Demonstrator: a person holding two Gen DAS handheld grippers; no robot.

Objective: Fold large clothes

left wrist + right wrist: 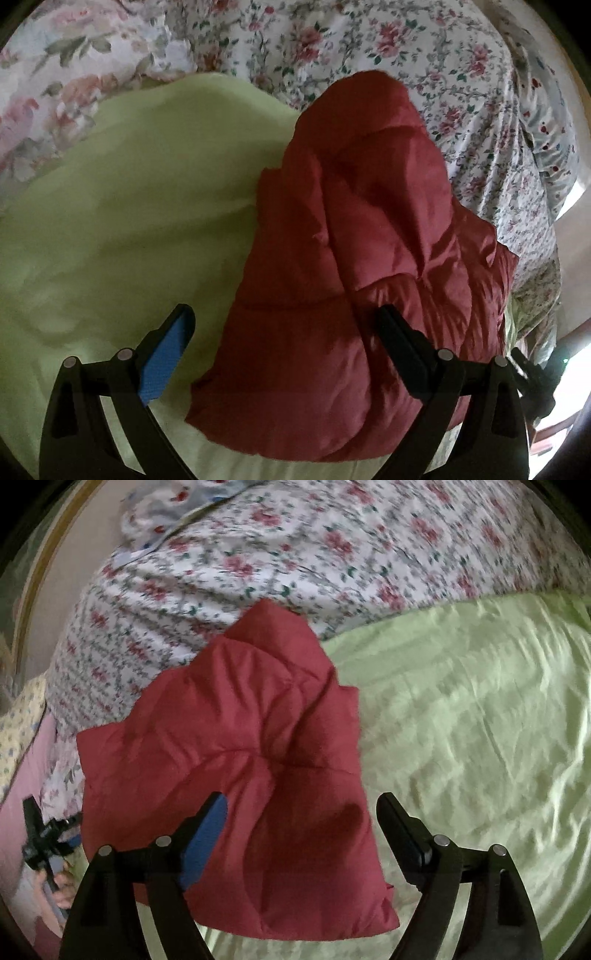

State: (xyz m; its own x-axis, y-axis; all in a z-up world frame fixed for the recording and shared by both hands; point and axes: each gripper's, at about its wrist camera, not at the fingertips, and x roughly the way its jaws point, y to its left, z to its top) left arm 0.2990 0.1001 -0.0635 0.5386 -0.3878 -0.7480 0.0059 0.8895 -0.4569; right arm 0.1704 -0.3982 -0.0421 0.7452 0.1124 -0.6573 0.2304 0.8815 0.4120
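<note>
A red quilted puffer jacket lies bunched into a compact bundle on a light green sheet. My left gripper is open above the near end of the bundle, holding nothing. In the right wrist view the same jacket lies on the green sheet, and my right gripper is open just above its near part, holding nothing. The left gripper also shows at the far left of the right wrist view, with a hand beneath it.
A floral bedcover lies heaped behind the jacket and also shows in the right wrist view. A second, paler floral fabric lies at the upper left. A wooden frame edge runs along the left.
</note>
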